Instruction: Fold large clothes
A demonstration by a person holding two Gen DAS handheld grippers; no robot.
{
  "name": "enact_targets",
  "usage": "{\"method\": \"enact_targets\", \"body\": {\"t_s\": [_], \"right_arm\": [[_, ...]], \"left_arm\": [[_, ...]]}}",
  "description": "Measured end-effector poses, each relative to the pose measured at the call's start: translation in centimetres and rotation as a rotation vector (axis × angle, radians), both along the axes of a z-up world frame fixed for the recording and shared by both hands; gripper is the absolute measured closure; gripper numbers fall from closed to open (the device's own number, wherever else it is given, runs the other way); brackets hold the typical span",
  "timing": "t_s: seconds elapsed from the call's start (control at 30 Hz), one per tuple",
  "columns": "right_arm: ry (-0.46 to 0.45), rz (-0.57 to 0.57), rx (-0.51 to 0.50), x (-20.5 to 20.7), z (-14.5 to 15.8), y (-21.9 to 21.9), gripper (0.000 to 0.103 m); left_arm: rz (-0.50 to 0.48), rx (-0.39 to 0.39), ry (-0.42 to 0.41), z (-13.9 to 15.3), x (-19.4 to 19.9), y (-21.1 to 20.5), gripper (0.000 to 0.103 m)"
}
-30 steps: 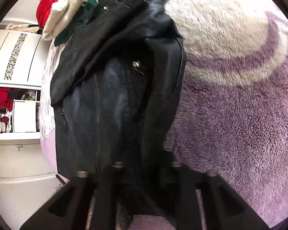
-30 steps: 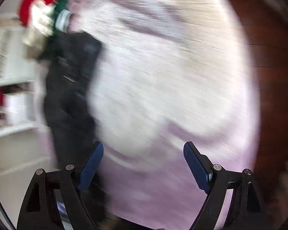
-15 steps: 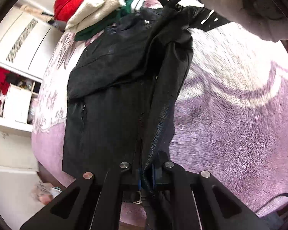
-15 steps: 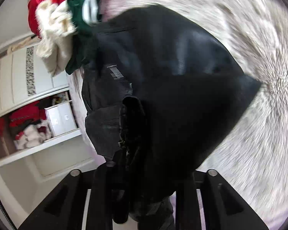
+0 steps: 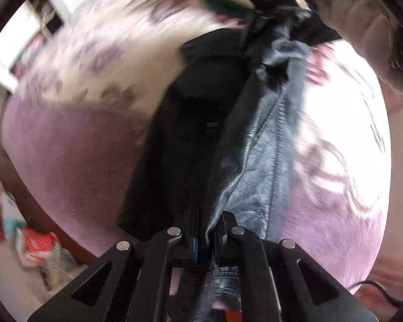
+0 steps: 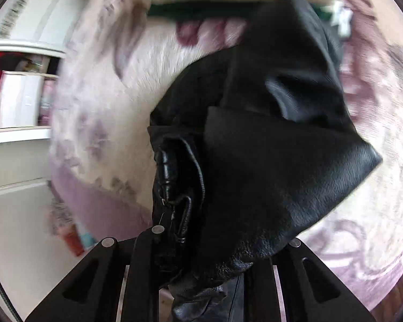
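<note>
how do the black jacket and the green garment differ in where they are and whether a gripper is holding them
The black jacket is clamped by both the left gripper and the right gripper; the green garment is touched by neither. The jacket hangs bunched and lifted close to the cameras; the green garment lies far back on the purple blanket. The jacket looks like shiny leather; the green garment is too blurred to judge.

Black tool (image 5: 205, 244) arms, silver screws, blue pads.
</note>
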State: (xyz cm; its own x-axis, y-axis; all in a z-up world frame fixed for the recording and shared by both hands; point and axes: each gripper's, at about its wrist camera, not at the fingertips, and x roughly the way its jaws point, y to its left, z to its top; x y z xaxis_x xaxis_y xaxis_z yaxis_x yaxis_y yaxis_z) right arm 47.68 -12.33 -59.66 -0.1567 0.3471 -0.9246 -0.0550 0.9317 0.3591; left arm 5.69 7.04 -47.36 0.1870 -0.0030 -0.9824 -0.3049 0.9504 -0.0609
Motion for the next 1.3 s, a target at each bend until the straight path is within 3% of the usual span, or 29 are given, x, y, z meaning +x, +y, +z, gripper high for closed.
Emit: {"method": "enact_targets", "body": {"t_s": [0.1,0.17,0.2,0.23,0.27,0.3,0.43,0.53,0.57,0.6,0.63,0.73,0.8,0.87,0.93,0.97,1.0,1.03,1.17,1.23,1.3], "right_arm": [[0.073,-0.032,-0.114,1.0,-5.2,5.7,0.079],[0.122,-0.052,-0.148,1.0,-7.4,7.4,0.067],[0.134,-0.052,-0.150,0.7,-7.5,7.6,0.056],[0.141,-0.047,-0.127,0.7,-7.4,8.3,0.039],[0.145,-0.041,-0.080,0.7,-7.0,8.7,0.033],[0.154,-0.032,0.006,0.6,-6.0,9.2,0.031],[0.161,-0.021,0.189,0.6,-2.5,8.0,0.030],[0.144,-0.068,0.220,1.0,-1.2,5.6,0.030],[0.136,-0.080,0.207,1.1,-1.4,4.9,0.031],[0.139,-0.082,0.188,1.1,-2.1,4.8,0.042],[0.149,-0.079,0.180,1.1,-3.2,5.0,0.072],[0.151,-0.048,0.151,1.0,-7.4,7.1,0.072],[0.166,-0.054,0.164,1.6,-10.2,7.8,0.071],[0.207,-0.064,0.224,2.0,-10.0,7.5,0.068],[0.232,-0.038,0.321,2.4,-8.1,6.0,0.059],[0.224,-0.034,0.367,2.4,-6.4,4.2,0.055],[0.200,-0.038,0.379,2.5,-5.1,2.4,0.044],[0.172,-0.041,0.373,2.6,-4.0,0.5,0.034],[0.042,-0.075,0.242,4.2,-1.4,-8.7,0.032],[0.046,-0.113,0.209,6.1,-3.2,-12.5,0.031],[0.085,-0.111,0.261,8.0,-6.7,-13.8,0.031]], "left_arm": [[0.067,-0.120,0.051,-5.2,-0.2,5.9,0.091],[0.101,-0.238,0.080,-8.3,-0.8,8.9,0.088],[0.106,-0.278,0.082,-9.0,-1.1,9.7,0.086],[0.114,-0.316,0.076,-9.4,-1.5,10.4,0.085],[0.117,-0.359,0.066,-9.6,-2.0,11.0,0.085],[0.118,-0.386,0.063,-9.7,-2.6,11.4,0.085],[0.142,-0.472,0.057,-9.6,-4.9,12.6,0.079],[0.183,-0.518,0.066,-9.2,-6.1,13.4,0.074],[0.190,-0.515,0.070,-8.9,-6.1,13.8,0.074],[0.194,-0.495,0.074,-8.4,-6.2,14.0,0.074],[0.196,-0.460,0.081,-7.8,-6.1,14.2,0.074],[0.215,-0.310,0.086,-5.7,-5.9,14.7,0.077],[0.199,-0.251,0.081,-4.9,-5.1,14.7,0.077],[0.163,-0.185,0.079,-4.1,-3.3,14.2,0.073],[0.146,-0.166,0.069,-3.7,-2.0,13.8,0.044],[0.138,-0.174,0.050,-3.5,-0.8,13.2,0.020],[0.135,-0.182,0.034,-3.3,0.0,13.0,0.016],[0.141,-0.187,0.012,-3.0,1.1,12.4,0.016],[0.180,-0.223,-0.018,-3.8,4.7,10.0,0.016],[0.201,-0.184,0.015,-5.8,6.4,9.4,0.016],[0.228,-0.153,0.081,-8.4,7.5,9.2,0.016]]}}
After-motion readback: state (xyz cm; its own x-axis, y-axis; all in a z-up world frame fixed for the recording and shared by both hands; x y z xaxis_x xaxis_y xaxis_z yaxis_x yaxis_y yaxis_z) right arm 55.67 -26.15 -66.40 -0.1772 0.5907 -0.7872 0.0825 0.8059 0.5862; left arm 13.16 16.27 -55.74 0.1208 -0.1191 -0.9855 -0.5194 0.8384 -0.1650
